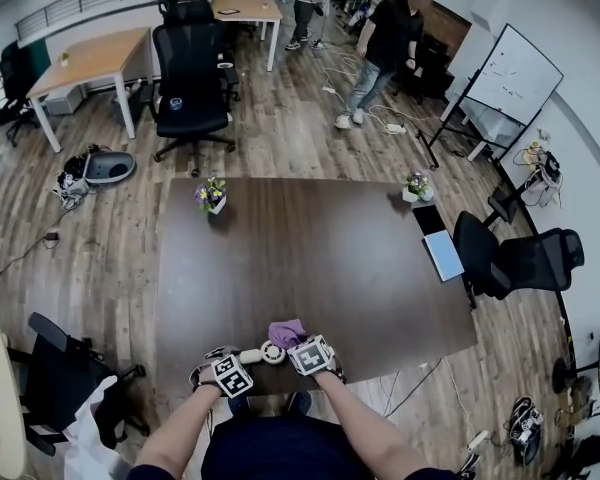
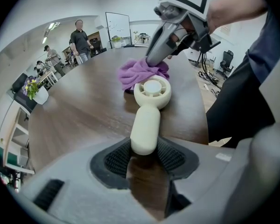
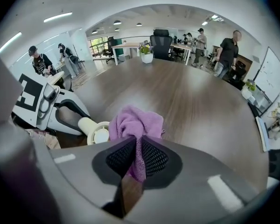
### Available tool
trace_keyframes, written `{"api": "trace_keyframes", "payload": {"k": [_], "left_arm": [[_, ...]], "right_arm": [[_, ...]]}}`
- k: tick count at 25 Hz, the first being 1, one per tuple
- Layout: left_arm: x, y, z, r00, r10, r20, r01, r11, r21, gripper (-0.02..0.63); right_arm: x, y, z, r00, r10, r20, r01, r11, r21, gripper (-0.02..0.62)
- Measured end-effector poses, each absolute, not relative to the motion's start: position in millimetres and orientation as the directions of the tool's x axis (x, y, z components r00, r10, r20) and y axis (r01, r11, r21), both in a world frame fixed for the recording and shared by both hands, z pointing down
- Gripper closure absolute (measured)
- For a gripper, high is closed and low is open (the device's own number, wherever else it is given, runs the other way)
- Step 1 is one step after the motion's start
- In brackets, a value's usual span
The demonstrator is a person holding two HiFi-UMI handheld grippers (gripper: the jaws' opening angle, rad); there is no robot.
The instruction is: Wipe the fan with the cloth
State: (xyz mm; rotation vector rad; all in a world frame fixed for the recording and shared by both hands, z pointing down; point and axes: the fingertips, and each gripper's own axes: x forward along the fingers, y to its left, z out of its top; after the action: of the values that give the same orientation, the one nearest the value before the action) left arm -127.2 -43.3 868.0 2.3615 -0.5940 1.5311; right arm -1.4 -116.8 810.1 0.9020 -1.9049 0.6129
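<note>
Left gripper (image 2: 144, 154) clamps the fan (image 2: 149, 101) by its handle, bottom centre, steadying it; right gripper (image 3: 139, 155) pinches the cloth (image 3: 135, 122), apparently for wiping.

Bright, even indoor light fills all three views. It comes from above: ceiling strip lights (image 3: 56, 17) and round downlights (image 3: 116, 22) show in the right gripper view, and a window (image 3: 99, 45) glows pale at the far end of the room. In the gripper views the dark table (image 1: 310, 258) carries a soft, broad sheen toward its far edge rather than hard glare. Shadows are faint and diffuse, the deepest lying under the fan (image 2: 147, 120) handle at the left gripper (image 2: 142, 155). Every view bends strongly at its edges, and both gripper views end in black corners. The body of the right gripper (image 3: 137, 158), close to its lens, is smeared and out of focus; the cloth (image 3: 135, 122) beyond it is sharp.
</note>
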Motion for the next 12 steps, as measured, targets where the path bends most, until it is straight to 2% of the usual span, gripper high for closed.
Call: {"api": "trace_keyframes", "payload": {"k": [12], "left_arm": [[-130.2, -45.8, 868.3, 0.331, -0.189, 0.925, -0.474, -0.88, -0.01, 0.429]], "right_arm": [[-47.1, -127.6, 794.2, -0.292, -0.332, 0.897, -0.58, 0.807, 0.11, 0.548]]}}
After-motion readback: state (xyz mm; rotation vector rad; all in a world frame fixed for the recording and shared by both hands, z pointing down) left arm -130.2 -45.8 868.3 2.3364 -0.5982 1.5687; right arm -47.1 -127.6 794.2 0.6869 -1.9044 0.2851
